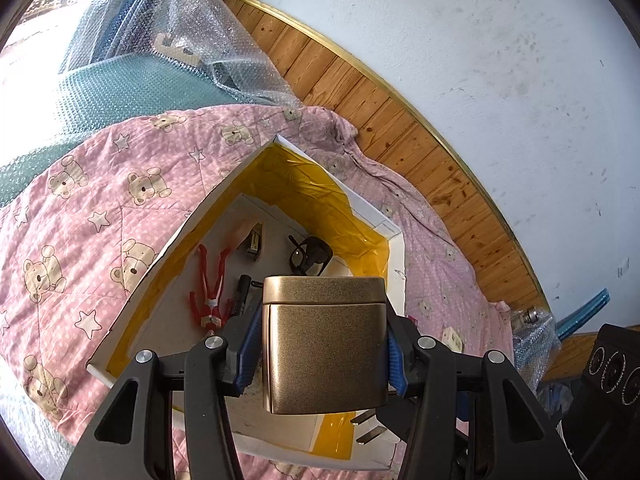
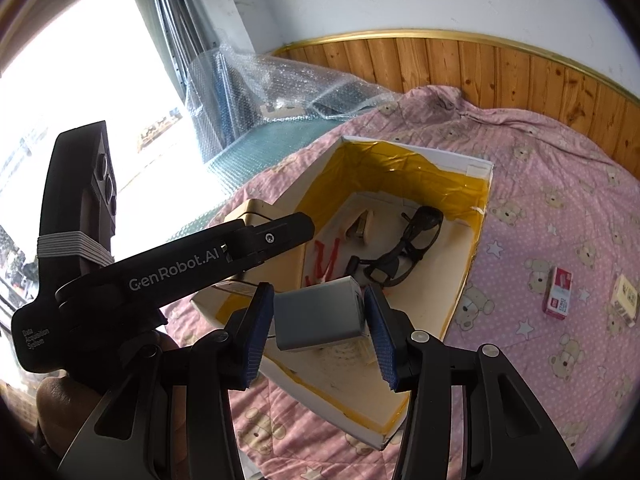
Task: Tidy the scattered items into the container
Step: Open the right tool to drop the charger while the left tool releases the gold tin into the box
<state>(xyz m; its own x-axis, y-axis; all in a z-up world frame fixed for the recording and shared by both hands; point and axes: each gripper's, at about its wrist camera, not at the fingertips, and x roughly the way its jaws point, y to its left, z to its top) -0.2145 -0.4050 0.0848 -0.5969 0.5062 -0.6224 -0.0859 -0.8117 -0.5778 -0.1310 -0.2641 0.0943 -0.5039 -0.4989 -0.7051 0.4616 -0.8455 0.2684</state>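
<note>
Both claws hold a load over the open box on the bed.

The pink bear-print quilt (image 2: 560,216) covers the bed, and the white box (image 1: 394,256) with its yellow-taped inner walls sits on it. The left claw (image 1: 322,344) is clamped on a gold tin (image 1: 326,344), held above the box's near end. The right claw (image 2: 320,328) has its blue pads (image 2: 256,336) spread around a small grey box (image 2: 320,316); one pad seems to touch its right side, while a gap shows on its left. On the box floor lie black glasses (image 2: 404,252) toward 1 o'clock, a red toy figure (image 1: 210,284) at 9 o'clock, and a stapler (image 1: 253,242) at 12. On the quilt at 3 o'clock of the box lie a red-and-white packet (image 2: 558,292) and a cream packet (image 2: 624,298).
</note>
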